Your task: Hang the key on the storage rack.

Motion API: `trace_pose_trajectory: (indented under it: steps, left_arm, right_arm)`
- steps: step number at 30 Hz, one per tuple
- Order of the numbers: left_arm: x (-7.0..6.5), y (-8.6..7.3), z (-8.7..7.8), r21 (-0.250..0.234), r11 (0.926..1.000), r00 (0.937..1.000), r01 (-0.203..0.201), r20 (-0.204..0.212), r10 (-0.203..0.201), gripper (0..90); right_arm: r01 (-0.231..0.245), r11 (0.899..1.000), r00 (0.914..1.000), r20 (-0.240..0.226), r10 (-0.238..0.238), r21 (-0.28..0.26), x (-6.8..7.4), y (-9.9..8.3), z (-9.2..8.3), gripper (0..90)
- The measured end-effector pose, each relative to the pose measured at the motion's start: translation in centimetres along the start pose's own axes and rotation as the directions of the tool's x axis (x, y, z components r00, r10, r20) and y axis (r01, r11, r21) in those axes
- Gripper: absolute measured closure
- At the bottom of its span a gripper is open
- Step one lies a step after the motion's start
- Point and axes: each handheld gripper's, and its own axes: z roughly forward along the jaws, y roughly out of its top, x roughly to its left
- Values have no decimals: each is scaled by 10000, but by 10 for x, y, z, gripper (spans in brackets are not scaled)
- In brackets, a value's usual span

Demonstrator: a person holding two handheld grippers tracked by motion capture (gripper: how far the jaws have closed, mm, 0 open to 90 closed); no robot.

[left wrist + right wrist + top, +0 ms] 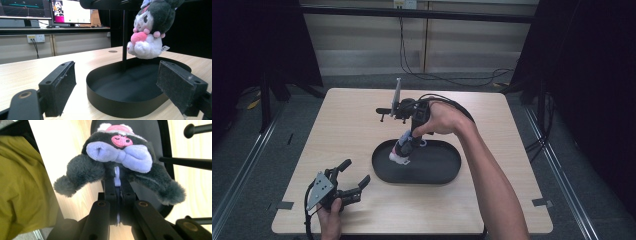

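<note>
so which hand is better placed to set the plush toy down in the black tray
Right. The right gripper is already shut on the plush toy, which hangs just above the black tray. The left gripper sits open on the table beside the tray, holding nothing.

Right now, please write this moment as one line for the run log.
right claw: shut on lilac loop of grey-and-white plush doll | doll: hanging above black oval tray | left claw: open, empty, beside tray

The high view looked down on the table (362,120); both gripper views closely shared the plush toy (147,32) above the tray (125,100)
</note>
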Motion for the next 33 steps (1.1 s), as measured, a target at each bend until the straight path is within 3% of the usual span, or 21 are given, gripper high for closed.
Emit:
trace_pose_trajectory:
  steps: [7,13,25,33]
  left_arm:
    - [0,0,0,-4,10000,10000,17,6,-17,153]
    - [0,0,0,-2,10000,10000,55,24,-55,153]
    - [0,0,0,-21,10000,10000,18,3,-18,153]
    - [0,0,0,-4,10000,10000,25,14,-25,153]
  right_arm:
    - [294,9993,9995,-87,-292,221,-8,1,3,874]
    - [85,9999,9993,355,-90,133,-19,-2,0,874]
    - [-42,10000,9993,363,43,-24,-34,2,-6,875]
    - [-54,9999,9986,531,61,-131,-37,0,-7,874]
